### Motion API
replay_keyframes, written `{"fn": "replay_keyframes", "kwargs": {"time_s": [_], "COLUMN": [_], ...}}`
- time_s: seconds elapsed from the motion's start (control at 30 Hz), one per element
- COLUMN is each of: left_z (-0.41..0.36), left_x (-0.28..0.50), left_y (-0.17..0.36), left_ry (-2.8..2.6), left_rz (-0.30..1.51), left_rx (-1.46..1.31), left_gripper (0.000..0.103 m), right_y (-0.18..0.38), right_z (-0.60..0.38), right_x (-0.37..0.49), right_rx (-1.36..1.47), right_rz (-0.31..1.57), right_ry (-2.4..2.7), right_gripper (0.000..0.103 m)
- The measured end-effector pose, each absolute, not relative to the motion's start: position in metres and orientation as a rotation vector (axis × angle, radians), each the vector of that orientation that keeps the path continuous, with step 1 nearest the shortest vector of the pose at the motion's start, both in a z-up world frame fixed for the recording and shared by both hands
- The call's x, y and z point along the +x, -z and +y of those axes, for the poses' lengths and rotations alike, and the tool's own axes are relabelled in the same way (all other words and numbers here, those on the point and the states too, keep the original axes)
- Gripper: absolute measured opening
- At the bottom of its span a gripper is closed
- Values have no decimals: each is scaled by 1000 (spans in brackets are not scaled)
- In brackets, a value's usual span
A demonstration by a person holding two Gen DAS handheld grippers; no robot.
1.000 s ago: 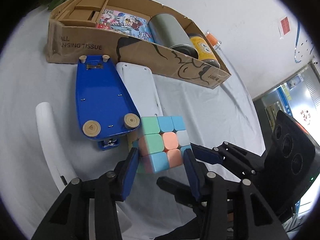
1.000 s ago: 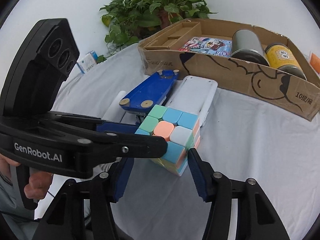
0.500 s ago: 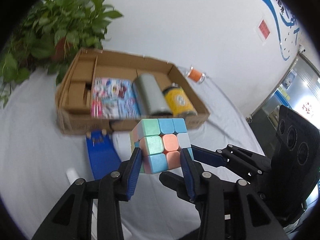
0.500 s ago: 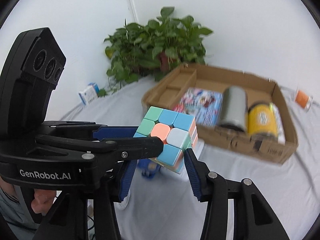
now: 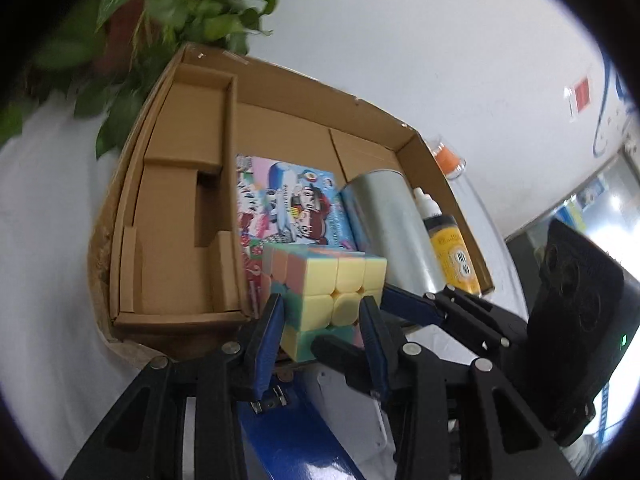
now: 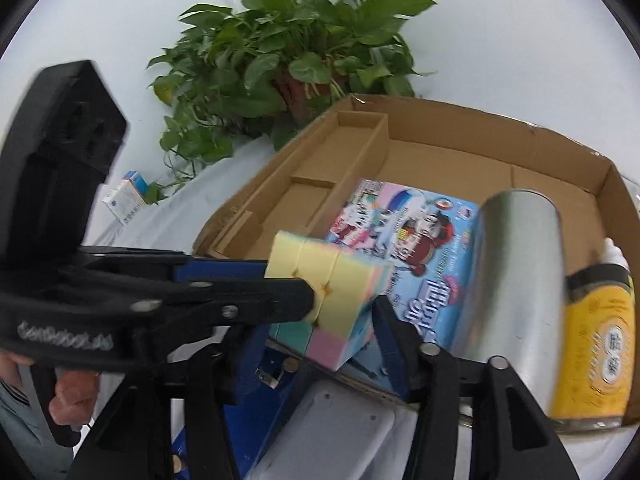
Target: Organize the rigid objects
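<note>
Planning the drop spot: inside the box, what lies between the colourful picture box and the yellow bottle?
A silver can lies on its side between the picture box and the yellow bottle; both wrist views show it.

Both wrist views are evenly and brightly lit by diffuse, cool white light, apparently from overhead, though no lamp is visible. Shadows are soft and shallow, darkest inside the cardboard box (image 5: 132, 184) along its dividers. The metal canister (image 6: 516, 276) carries a broad, streaked sheen. Motion blur smears the potted plant (image 5: 168, 12) in the left view; in the right view it softens the yellow bottle (image 6: 596, 344) and the left gripper (image 6: 316, 300) body, whose lettering is unreadable. Fisheye distortion bows straight box edges, and a black circular vignette cuts every corner. A bright doorway (image 5: 600, 196) at the right margin is slightly overexposed.
</note>
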State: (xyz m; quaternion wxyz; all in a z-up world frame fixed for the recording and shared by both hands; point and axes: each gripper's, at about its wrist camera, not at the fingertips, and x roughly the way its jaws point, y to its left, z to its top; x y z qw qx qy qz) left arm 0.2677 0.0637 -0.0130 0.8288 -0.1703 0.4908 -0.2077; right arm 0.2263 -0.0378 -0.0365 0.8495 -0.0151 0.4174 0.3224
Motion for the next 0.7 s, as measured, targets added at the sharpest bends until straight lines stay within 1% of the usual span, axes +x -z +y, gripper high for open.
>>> {"fn": "replay_keyframes", "kwargs": {"time_s": [0.07,0.27,0.53,0.67,0.7], "left_z": [73,83,90,93,94], "left_x": [273,269,274,279,280], "left_y": [26,23,16,16,17], "left_ry": [431,416,438,420,411], "left_rz": [1057,1064,1094,1129,1134], "left_rx": [-410,-392,-493,-515,-512], "left_gripper": [37,37,37,36,36], "right_y": [36,40,34,45,47], "right_z": [-32,-22,-38,-36,-34], "right_x": [229,221,234,245,246], "right_rx": [-28,-34,85,115,109], "right_rz": [880,863,956,1017,1020], "right_ry": [-686,-680,-772,-776,-778], "right_gripper": [53,54,56,57,59]}}
